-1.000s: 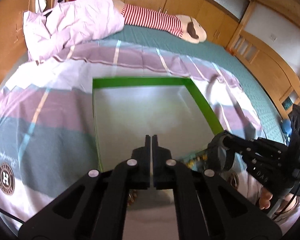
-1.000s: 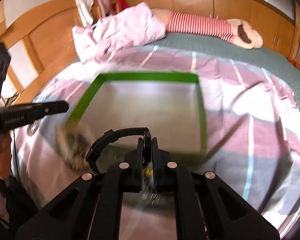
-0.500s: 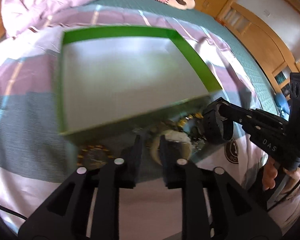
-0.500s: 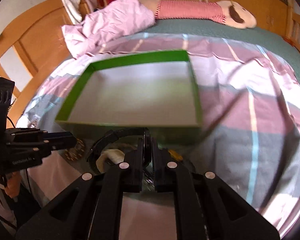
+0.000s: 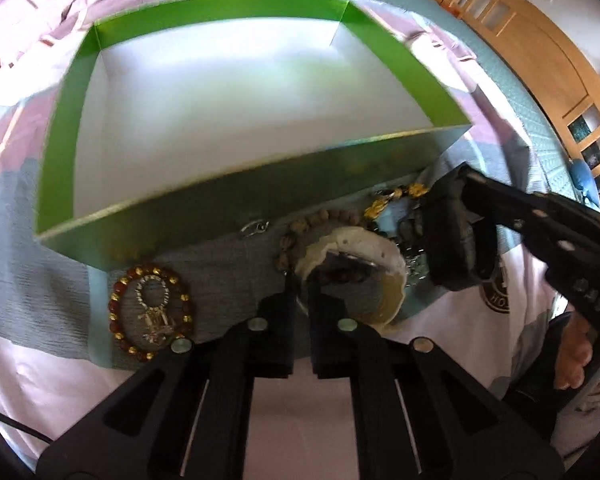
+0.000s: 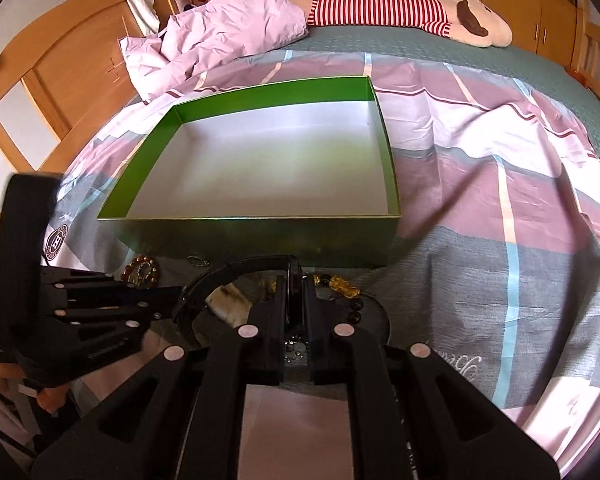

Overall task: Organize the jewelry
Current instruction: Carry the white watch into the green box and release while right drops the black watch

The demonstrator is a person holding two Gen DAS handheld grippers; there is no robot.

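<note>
Loose jewelry lies on the bedspread in front of an empty green box [image 5: 260, 200] [image 6: 260, 236] with a white floor. My left gripper [image 5: 301, 280] [image 6: 168, 294] points steeply down, its jaws closing on the rim of a cream bangle [image 5: 360, 240] [image 6: 230, 300]. A brown bead bracelet [image 5: 300, 228] lies under the bangle. Left of them rests a red and gold bead bracelet [image 5: 150, 312] [image 6: 142, 270] around a silver pendant. My right gripper [image 6: 296, 280] [image 5: 448, 240] is shut on a thin black hoop [image 6: 236, 266], held just above gold pieces [image 6: 340, 282] [image 5: 392, 200].
The box stands on a plaid bedspread [image 6: 500, 200]. A crumpled pink duvet [image 6: 228, 36] and a striped plush toy [image 6: 380, 8] lie at the far side. Wooden bed frame and cupboards [image 5: 540, 40] ring the bed. A person's hand [image 5: 572, 356] holds the right gripper.
My left gripper sank toward the jewelry, opened, then closed on the cream bangle's rim. The right gripper dropped a little with the black hoop still in it.
</note>
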